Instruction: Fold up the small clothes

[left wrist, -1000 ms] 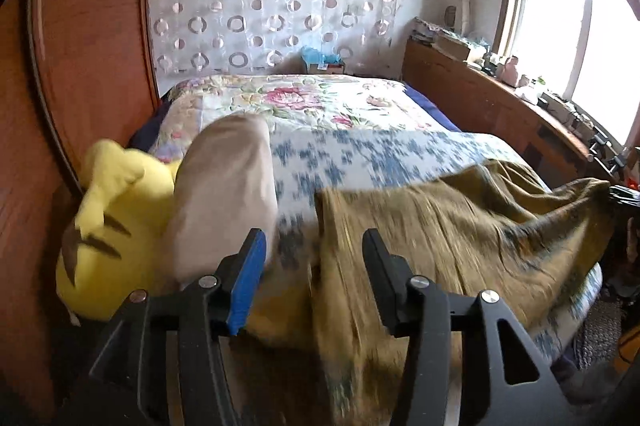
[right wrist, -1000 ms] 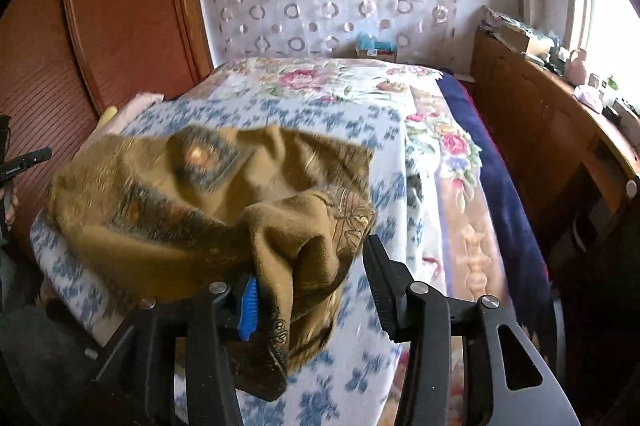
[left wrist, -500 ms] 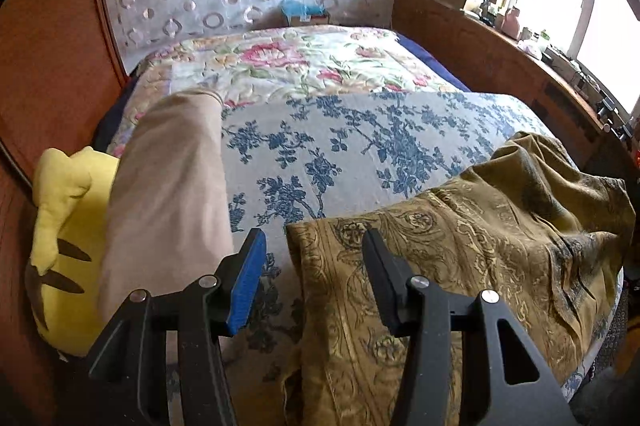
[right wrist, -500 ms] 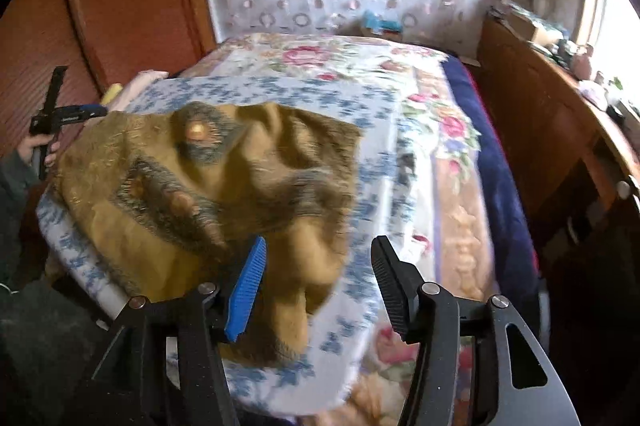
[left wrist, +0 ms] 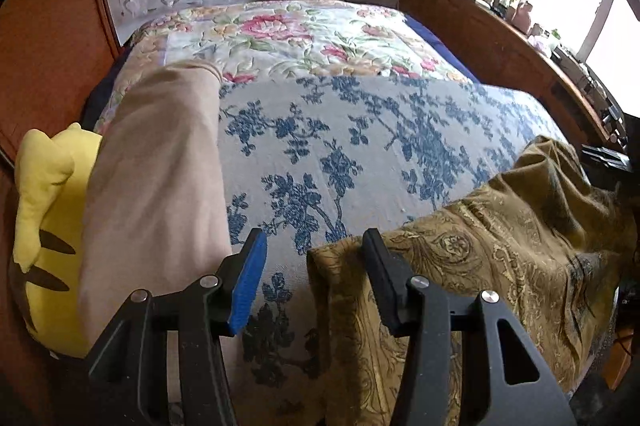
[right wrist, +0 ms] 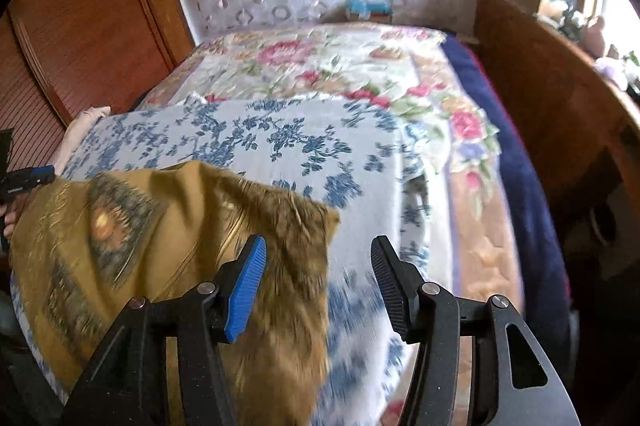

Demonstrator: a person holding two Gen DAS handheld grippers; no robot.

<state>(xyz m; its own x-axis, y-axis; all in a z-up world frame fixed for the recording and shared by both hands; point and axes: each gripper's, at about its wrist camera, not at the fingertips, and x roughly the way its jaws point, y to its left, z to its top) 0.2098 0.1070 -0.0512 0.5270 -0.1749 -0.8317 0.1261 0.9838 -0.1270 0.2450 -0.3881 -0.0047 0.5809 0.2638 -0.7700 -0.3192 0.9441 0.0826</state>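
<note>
One olive garment point(left wrist: 500, 266), two grippers apart.

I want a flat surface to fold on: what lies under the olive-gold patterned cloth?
The olive-gold patterned cloth lies on the blue-and-white floral bedspread, draping over the bed's near edge. Anything beneath its middle is covered and cannot be seen.

Black hand-held gripper point(left wrist: 314, 280), blue pad, silver screws

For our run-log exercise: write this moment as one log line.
left gripper: open, empty | right gripper: open, empty | olive-gold patterned cloth: spread at near edge of blue-floral bed cover, unfolded
</note>
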